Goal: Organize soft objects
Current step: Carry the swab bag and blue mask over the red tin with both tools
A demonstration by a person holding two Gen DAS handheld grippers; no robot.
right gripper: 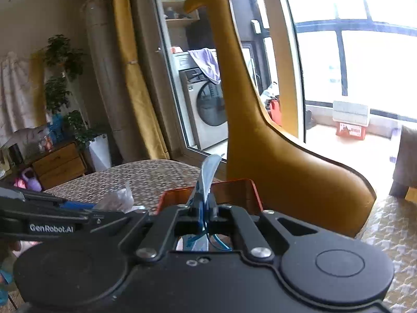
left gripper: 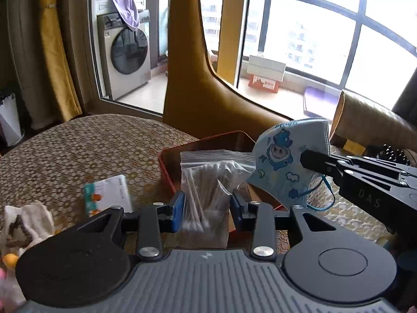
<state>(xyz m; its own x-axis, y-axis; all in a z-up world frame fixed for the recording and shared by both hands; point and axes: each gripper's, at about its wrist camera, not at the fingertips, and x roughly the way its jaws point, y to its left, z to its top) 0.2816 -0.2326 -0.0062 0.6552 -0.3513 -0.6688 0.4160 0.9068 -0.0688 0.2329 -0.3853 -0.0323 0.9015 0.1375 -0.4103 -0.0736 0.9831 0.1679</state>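
My left gripper [left gripper: 206, 208] is shut on a clear zip bag of cotton swabs [left gripper: 208, 182], held upright just in front of a red tin box [left gripper: 208, 142] on the patterned tablecloth. My right gripper [left gripper: 306, 157] comes in from the right, shut on a blue cartoon face mask [left gripper: 284, 161] that hangs over the box's right side. In the right wrist view the mask [right gripper: 208, 174] stands edge-on between the shut fingers of the right gripper [right gripper: 206, 203], its ear loops trailing below. The red box [right gripper: 234, 190] lies just beyond, and the swab bag [right gripper: 117, 199] shows at the left.
A tissue packet [left gripper: 109, 195] and a cream-and-brown cloth [left gripper: 26, 224] lie on the tablecloth at the left. A tall mustard chair back [left gripper: 198, 78] rises behind the box. A brown cushion [left gripper: 365, 122] sits at the right. A glass door and a washing machine [left gripper: 127, 52] are beyond.
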